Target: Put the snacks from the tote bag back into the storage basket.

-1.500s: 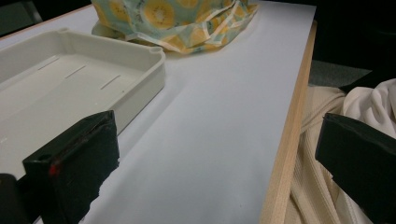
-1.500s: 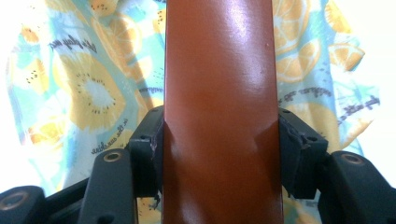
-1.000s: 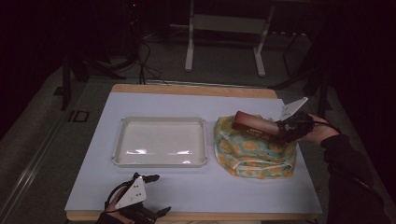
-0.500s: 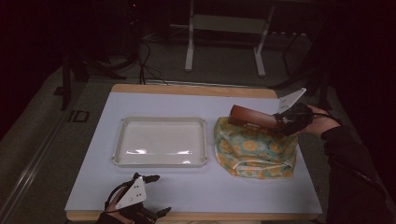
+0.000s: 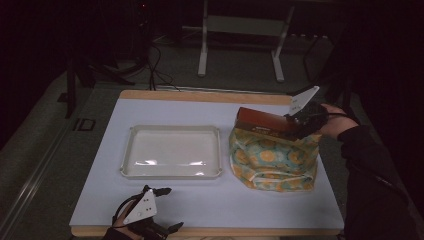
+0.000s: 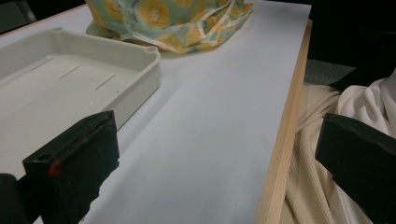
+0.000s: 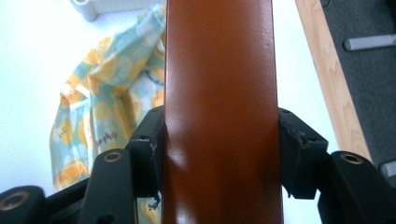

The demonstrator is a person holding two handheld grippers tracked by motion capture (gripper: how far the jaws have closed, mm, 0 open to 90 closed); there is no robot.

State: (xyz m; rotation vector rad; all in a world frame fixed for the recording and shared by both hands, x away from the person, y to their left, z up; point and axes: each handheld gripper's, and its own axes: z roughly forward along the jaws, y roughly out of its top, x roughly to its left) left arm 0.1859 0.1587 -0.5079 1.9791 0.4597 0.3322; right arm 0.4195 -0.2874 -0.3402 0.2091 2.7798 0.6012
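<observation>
At the table's near edge the left gripper (image 5: 162,209) rests with jaws spread wide and empty, leaving the white tray (image 5: 129,165) clear. Farther off, the right gripper (image 5: 292,126) clamps the brown box (image 5: 262,121) by its sides, lifted above the fruit-print bag (image 5: 272,162), apparently for unpacking.

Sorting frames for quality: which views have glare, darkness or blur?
High view: dim surroundings, glare streak on the tray. Right gripper view: brown box close, soft, with a sheen; table overexposed. Left gripper view: evenly lit, near tongs slightly soft.
</observation>
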